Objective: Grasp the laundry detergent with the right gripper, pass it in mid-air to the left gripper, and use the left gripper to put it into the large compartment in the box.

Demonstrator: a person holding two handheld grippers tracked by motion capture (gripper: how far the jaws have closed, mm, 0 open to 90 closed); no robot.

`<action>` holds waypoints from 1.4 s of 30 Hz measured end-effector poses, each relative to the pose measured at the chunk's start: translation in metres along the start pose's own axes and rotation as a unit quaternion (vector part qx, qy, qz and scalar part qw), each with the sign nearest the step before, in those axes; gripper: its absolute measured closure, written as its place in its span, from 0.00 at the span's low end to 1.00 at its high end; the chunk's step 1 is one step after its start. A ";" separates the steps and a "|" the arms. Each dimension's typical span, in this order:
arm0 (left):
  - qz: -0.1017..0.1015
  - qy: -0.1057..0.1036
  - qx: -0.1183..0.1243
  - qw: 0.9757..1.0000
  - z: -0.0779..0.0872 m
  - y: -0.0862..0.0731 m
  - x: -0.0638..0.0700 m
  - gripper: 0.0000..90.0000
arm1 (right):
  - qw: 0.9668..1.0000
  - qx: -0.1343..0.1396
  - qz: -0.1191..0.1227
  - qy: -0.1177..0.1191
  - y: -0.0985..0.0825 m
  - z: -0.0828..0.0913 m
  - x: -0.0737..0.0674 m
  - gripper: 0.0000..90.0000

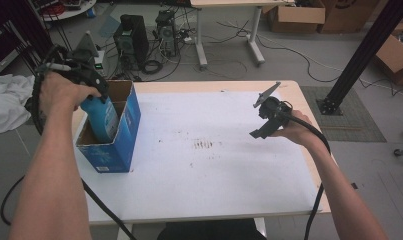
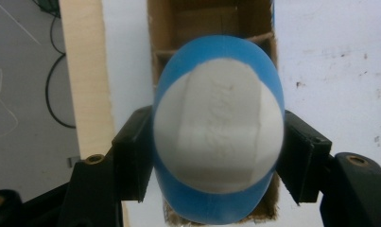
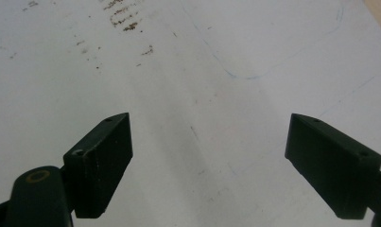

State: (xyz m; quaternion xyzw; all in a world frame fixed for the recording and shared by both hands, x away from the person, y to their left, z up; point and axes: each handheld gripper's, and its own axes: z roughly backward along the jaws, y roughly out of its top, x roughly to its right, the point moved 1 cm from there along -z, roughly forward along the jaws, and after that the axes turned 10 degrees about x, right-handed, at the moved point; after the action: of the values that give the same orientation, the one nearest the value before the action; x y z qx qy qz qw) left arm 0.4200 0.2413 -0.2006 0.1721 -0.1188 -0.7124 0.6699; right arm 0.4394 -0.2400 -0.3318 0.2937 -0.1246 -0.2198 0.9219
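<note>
A blue bottle [image 1: 102,116] with a white top [image 2: 219,137] hangs upright, partly inside an open blue cardboard box [image 1: 120,145] at the table's left edge. My left gripper [image 1: 91,90] is shut on the bottle; in the left gripper view both black pads [image 2: 136,156] press its sides, with the box's brown compartments [image 2: 197,23] below. My right gripper [image 1: 264,129] hovers over the right part of the white table sheet [image 1: 214,165]. Its two jaws stand wide apart above the bare white sheet [image 3: 212,94], nothing between them.
The white sheet has brown smudges near the middle [image 1: 203,144]. Beyond the table lie computer towers [image 1: 134,40], cables and a second table's legs [image 1: 201,45]. Cardboard boxes [image 1: 296,15] stand at the back right, a black post [image 1: 364,55] at the right, white cloth [image 1: 6,100] at the left.
</note>
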 end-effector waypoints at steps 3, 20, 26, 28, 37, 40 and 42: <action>0.003 -0.004 -0.002 1.000 -0.012 -0.006 0.001 0.43 | 1.000 -0.001 0.000 0.001 -0.001 0.000 0.000 0.17; -0.001 0.007 -0.013 1.000 -0.051 -0.021 0.011 0.43 | 1.000 0.001 0.006 -0.001 0.000 0.004 -0.003 0.18; 0.003 0.009 -0.015 1.000 -0.064 -0.028 0.010 0.43 | 1.000 0.001 0.004 -0.003 -0.002 0.003 -0.004 0.18; 0.008 0.009 -0.015 1.000 -0.067 -0.030 0.010 0.43 | 1.000 -0.001 0.005 -0.002 -0.003 0.003 -0.004 0.18; 0.017 0.010 -0.011 1.000 -0.074 -0.034 0.008 0.43 | 1.000 -0.002 0.004 -0.002 -0.003 0.001 -0.005 0.18; 0.027 0.013 -0.005 1.000 -0.074 -0.035 0.008 0.43 | 1.000 -0.003 0.004 -0.001 -0.003 0.000 -0.006 0.18; 0.028 0.015 -0.002 0.999 -0.074 -0.035 0.009 0.43 | 1.000 -0.004 0.003 0.000 -0.002 -0.001 -0.007 0.18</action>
State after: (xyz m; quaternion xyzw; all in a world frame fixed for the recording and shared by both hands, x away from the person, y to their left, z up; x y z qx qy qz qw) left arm 0.4177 0.2390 -0.2831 0.1779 -0.1118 -0.6910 0.6917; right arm 0.4332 -0.2382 -0.3348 0.2898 -0.1249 -0.2176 0.9236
